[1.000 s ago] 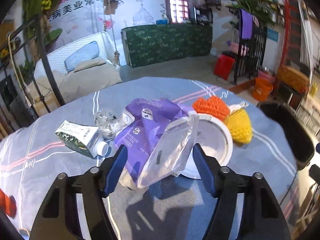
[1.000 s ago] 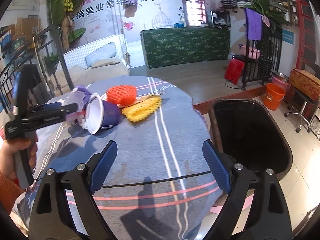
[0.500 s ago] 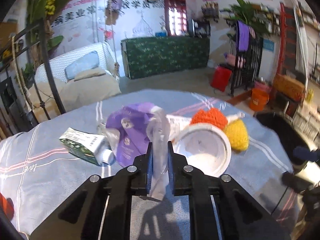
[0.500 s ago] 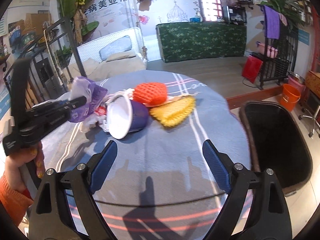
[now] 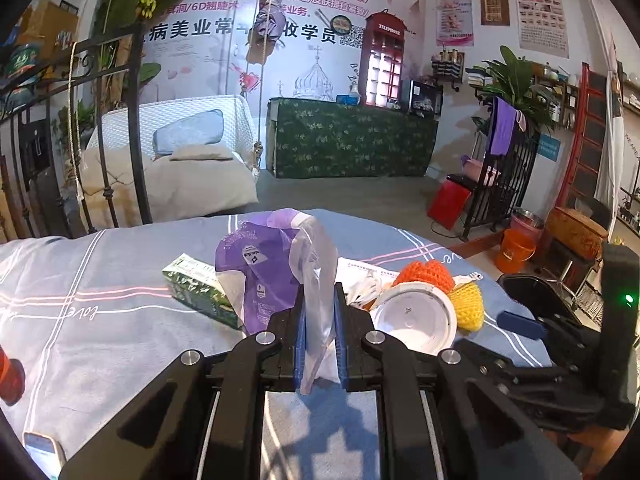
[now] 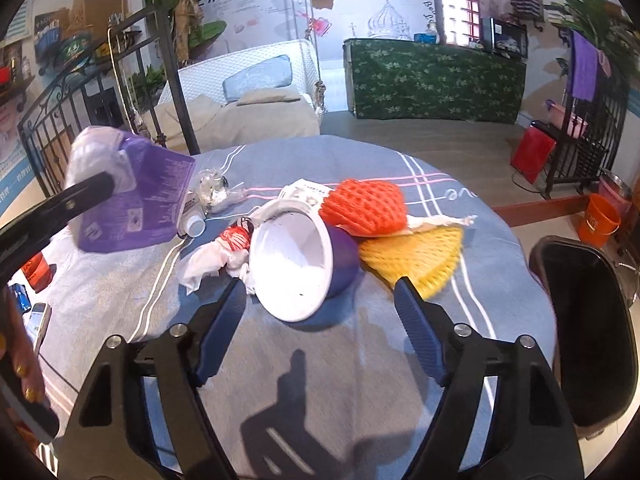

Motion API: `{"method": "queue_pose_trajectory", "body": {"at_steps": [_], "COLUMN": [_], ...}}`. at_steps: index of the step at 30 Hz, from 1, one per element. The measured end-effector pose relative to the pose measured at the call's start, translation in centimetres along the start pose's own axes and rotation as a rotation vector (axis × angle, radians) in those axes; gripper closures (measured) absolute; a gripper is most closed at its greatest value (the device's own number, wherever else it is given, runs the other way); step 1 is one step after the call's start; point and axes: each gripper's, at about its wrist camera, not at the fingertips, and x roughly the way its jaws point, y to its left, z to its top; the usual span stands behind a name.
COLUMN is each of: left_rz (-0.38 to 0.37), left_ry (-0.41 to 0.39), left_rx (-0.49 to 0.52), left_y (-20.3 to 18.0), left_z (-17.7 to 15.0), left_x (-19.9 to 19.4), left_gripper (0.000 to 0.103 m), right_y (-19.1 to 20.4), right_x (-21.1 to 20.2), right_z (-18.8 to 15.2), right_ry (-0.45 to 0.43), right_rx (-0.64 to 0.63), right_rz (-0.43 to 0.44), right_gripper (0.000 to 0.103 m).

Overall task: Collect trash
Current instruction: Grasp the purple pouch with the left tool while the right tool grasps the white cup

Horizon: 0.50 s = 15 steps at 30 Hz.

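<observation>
Tongs over tabletop trash
Left tongs [image 5: 318, 338] clench purple bag [image 5: 264, 276]; right tongs [image 6: 316, 334], narrowing, ungripped, flank tipped empty cup [image 6: 298, 260]; bin [image 6: 584, 344] off tabletop [image 6: 360, 360] edge.

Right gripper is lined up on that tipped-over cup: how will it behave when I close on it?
The cup lies on its side, so it may roll off the pads. It looks empty and thin-walled, probably light and easily crushed. The right gripper stands open, its jaws just closing a little with nothing between them; the cup's wide mouth faces it, so a rim grip seems safer.

Both wrist views look forward-down along fingers, close over table [image 5: 100, 280]; share cup [image 6: 296, 264].
</observation>
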Motion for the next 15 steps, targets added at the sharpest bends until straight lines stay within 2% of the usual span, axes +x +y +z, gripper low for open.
{"method": "queue_pose_trajectory", "body": {"at_steps": [5, 8, 11, 13, 15], "left_rz": [0.018, 0.014, 0.003, -0.003, -0.009], "left_ry": [-0.006, -0.007, -0.008, -0.013, -0.016], "left_rx": [0.003, 0.008, -0.006, -0.013, -0.012], "left_y": [0.3, 0.2, 0.2, 0.2, 0.1], "left_z": [-0.3, -0.3, -0.5, -0.4, -0.4], "left_x": [-0.4, -0.6, -0.7, -0.9, -1.0], "left_gripper": [0.091, 0.091, 0.091, 0.091, 0.091], "right_y": [1.0, 1.2, 1.3, 1.3, 1.1], "right_x": [2.2, 3.9, 5.3, 5.8, 6.0], "right_z": [1.0, 1.3, 1.5, 1.5, 1.5], "right_ry": [0.045, 0.089, 0.128, 0.141, 0.148], "right_rx": [-0.037, -0.044, -0.053, -0.051, -0.043], "right_rz": [-0.042, -0.065, -0.089, -0.101, -0.106], "right_gripper": [0.034, 0.046, 0.062, 0.083, 0.088]}}
